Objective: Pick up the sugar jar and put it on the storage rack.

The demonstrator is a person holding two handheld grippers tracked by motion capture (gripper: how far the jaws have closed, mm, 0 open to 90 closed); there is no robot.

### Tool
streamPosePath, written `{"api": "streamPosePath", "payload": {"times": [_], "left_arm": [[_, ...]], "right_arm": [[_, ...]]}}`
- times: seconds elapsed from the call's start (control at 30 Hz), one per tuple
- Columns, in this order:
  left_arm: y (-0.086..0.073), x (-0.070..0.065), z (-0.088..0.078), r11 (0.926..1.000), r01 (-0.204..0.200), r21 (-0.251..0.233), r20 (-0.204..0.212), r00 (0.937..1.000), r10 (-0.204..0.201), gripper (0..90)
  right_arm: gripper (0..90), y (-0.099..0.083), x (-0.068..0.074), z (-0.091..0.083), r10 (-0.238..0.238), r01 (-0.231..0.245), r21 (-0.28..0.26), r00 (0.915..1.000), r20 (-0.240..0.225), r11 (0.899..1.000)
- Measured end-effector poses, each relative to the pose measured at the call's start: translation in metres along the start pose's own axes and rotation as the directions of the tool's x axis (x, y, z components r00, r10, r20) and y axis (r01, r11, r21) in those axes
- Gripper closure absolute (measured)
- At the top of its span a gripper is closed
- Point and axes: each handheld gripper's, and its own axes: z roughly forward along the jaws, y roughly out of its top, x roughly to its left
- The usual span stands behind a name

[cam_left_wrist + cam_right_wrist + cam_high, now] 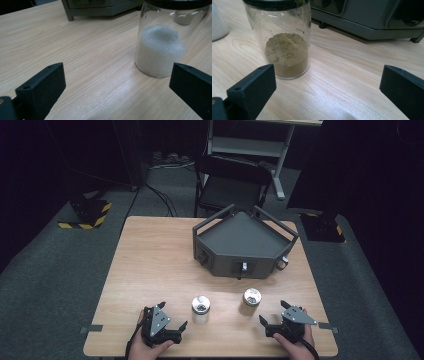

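Two hand-held claws rest at the near edge of the pale wooden bench (150, 250), with the work judged barely begun; the left claw (174, 317) sits toward the near left corner, its jaws spread wide apart and holding nothing; the right claw (272, 312) sits toward the near right corner, its jaws likewise wide apart and empty; between them, a little farther in from the near edge, stand two upright jars apart from each other; the clear glass jar of white granules (160, 47) stands just ahead of the left claw, toward its right jaw, untouched; the clear glass jar of tan-brown powder (285, 47) stands just ahead of the right claw, toward its left jaw, also untouched; a dark grey angular metal box with railed top (245, 240) occupies the far middle of the bench; neither jar is yet gripped, so reaching, closing and lifting all appear to remain.
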Motion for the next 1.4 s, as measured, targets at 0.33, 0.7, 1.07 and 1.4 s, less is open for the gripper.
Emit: {"api": "streamPosePath", "payload": {"times": [0.33, 0.7, 1.07, 1.4], "left_arm": [[-0.0008, -0.0019, 0.0030, 0.9998, -0.004, -0.019, 0.012, 0.9999, 0.004, 0.8], [-0.0022, 0.0014, 0.0016, 0.9995, 0.024, -0.022, 0.020, 0.9995, -0.024, 0.8], [-0.0024, 0.0011, 0.0014, 0.9994, 0.026, -0.023, 0.019, 0.9995, -0.025, 0.8], [-0.0026, 0.0011, -0.0006, 0.9976, 0.048, -0.050, 0.044, 0.9980, -0.046, 0.7]], "right_arm": [[0.5, -0.0033, -0.0022, -0.0015, 0.004, -0.004, -0.018, 0.9999, -0.010, 1.000], [0.4, -0.0040, -0.0049, -0.0024, 0.016, -0.017, -0.019, 0.9997, -0.021, 1.000], [0.4, -0.0047, -0.0073, -0.0028, 0.026, -0.026, -0.022, 0.9993, -0.029, 0.999], [0.3, -0.0048, -0.0095, -0.0026, 0.034, -0.035, -0.021, 0.9988, -0.036, 0.999]]}}
